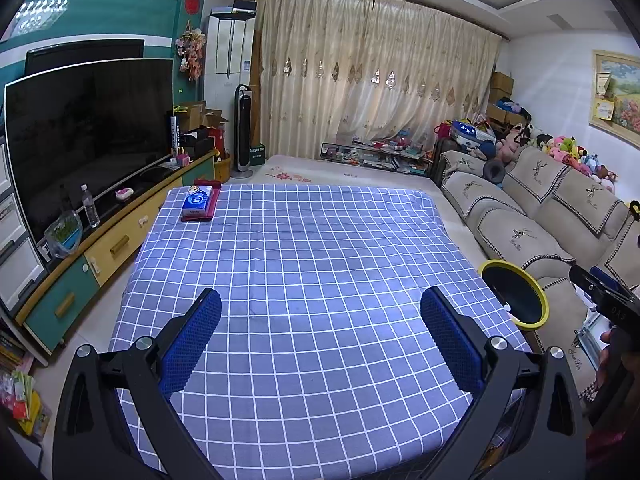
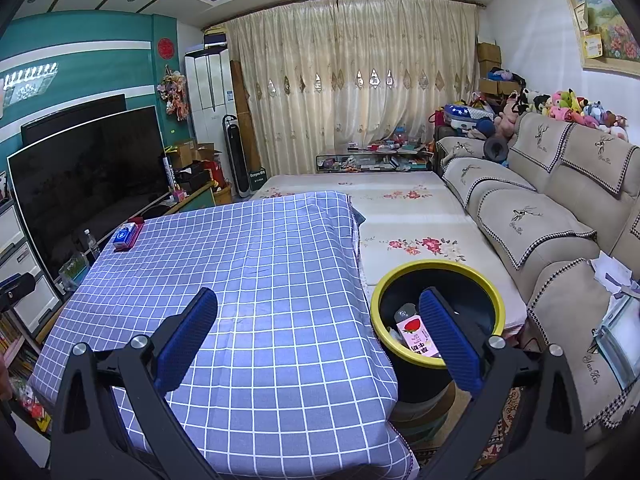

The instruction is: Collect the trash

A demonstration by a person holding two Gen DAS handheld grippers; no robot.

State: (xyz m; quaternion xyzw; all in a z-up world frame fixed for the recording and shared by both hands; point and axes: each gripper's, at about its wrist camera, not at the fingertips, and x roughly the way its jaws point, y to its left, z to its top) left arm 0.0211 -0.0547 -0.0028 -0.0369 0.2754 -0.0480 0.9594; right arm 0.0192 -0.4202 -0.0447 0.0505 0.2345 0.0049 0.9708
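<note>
The left tool (image 1: 320,320) hangs over the near half of the counter with its blue-padded fingers (image 1: 196,340) spread wide and nothing between them. The right tool (image 2: 318,320) is likewise wide apart and empty, its left finger over the counter's near right part and its right finger in front of the black round bin with a yellow rim (image 2: 472,276). That bin stands on the floor just beside the counter's right edge. Inside it lies a pink-and-white strawberry milk carton (image 2: 416,334) with other scraps too small to tell. The counter's blue cloth with white checks (image 1: 304,248) is bare across its middle. At the far left corner a blue tissue pack (image 1: 197,201) rests on a dark red tray (image 1: 214,196).
</note>
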